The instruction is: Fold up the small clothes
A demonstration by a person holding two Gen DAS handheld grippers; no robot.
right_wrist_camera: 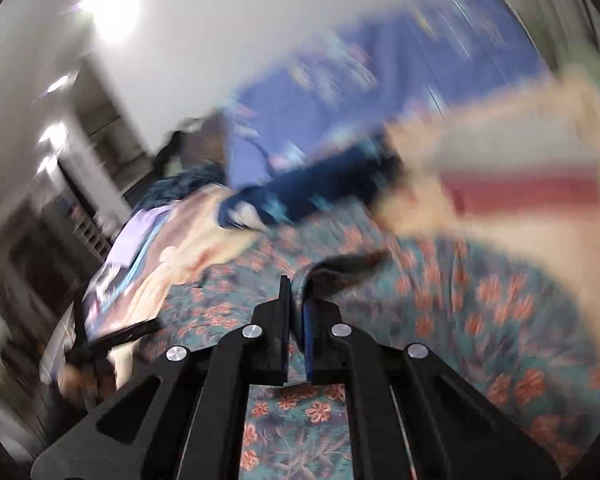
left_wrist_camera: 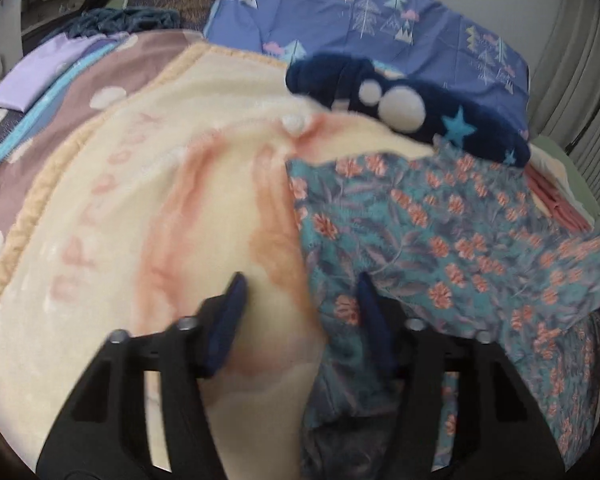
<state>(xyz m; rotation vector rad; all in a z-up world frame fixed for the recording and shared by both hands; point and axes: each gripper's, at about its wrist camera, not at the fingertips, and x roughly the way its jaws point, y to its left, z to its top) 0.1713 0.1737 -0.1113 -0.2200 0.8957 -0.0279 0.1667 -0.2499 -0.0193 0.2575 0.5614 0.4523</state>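
A teal floral garment (left_wrist_camera: 440, 232) with orange flowers lies spread on a cream and pink blanket (left_wrist_camera: 148, 208) on the bed. My left gripper (left_wrist_camera: 300, 292) is open, its blue-padded fingers (left_wrist_camera: 230, 312) straddling the garment's left edge just above it, holding nothing. In the right wrist view, which is blurred by motion, my right gripper (right_wrist_camera: 298, 300) is shut on a fold of the floral garment (right_wrist_camera: 440, 312) and lifts it off the bed.
A dark blue fleece with stars and white dots (left_wrist_camera: 412, 108) lies behind the garment. A blue tree-print pillow (left_wrist_camera: 360, 16) is at the head. A folded lilac piece (left_wrist_camera: 40, 68) sits far left. Pink folded cloth (left_wrist_camera: 556, 200) lies at right.
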